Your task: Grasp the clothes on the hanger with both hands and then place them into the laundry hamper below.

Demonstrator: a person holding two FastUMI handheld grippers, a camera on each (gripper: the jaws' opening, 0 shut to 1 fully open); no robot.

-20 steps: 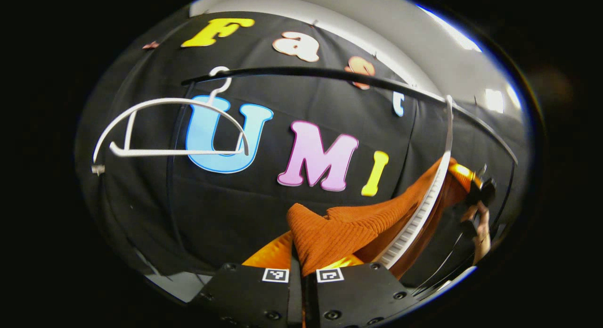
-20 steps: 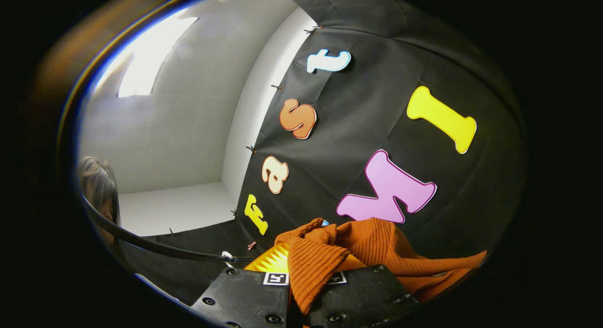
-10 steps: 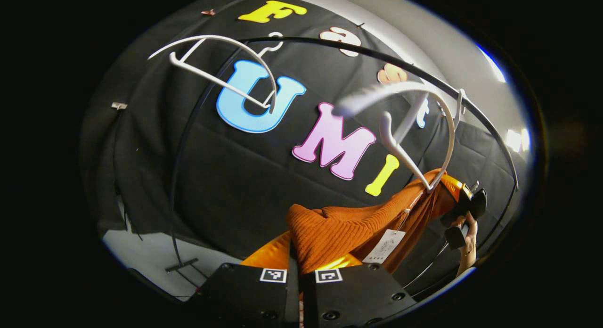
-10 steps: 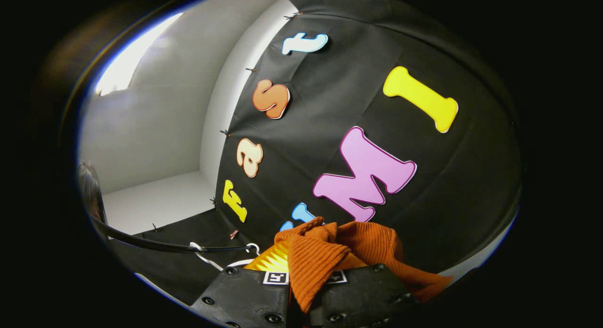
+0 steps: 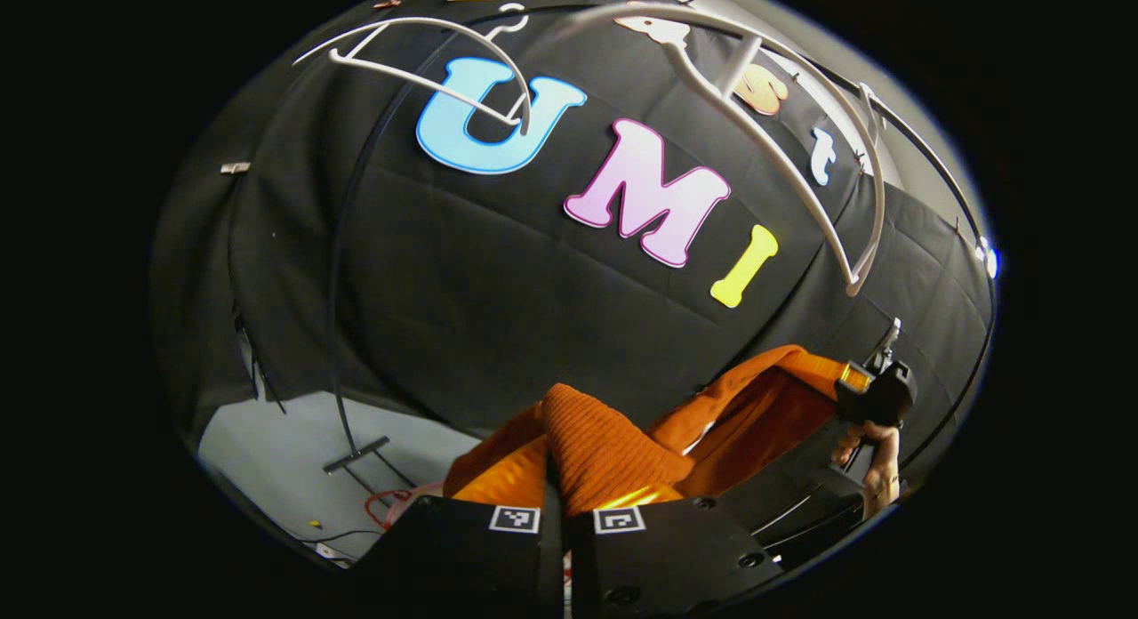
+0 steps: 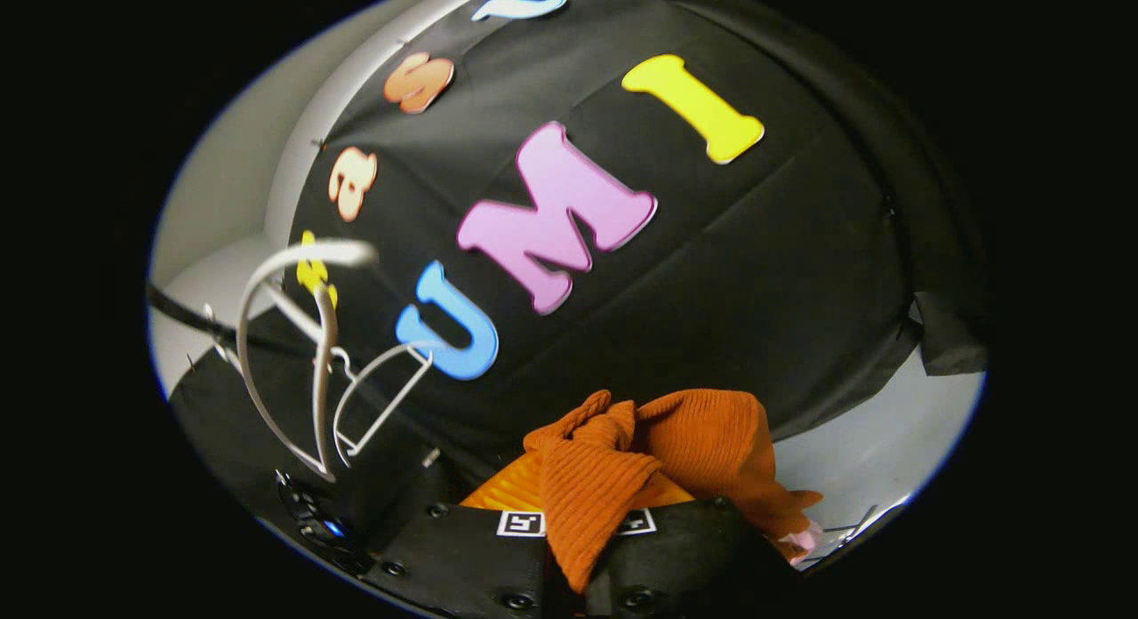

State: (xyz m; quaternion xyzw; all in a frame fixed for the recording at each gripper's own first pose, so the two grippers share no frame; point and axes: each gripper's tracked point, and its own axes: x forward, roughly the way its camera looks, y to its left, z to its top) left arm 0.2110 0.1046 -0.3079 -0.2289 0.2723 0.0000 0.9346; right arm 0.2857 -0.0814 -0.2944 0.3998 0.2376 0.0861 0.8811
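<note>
left tongs (image 5: 562, 503) clamped on rust knit garment (image 5: 613, 441) | right tongs (image 6: 578, 521) clamped on its other bunch, seen far right with hand (image 5: 876, 468) | garment hangs between tongs, below the two bare white hangers (image 5: 791, 156) on black rail (image 5: 925, 165)

Below my tool, the pale grey floor (image 5: 267, 459) carries the rack's black foot (image 5: 356, 454) and a red cable (image 5: 387, 503).

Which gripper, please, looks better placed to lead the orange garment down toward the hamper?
Neither clearly; both. The left gripper and right gripper each pinch a fold of the orange garment, already clear of the white hangers. The hamper isn't visible, so lowering together seems safest.
</note>
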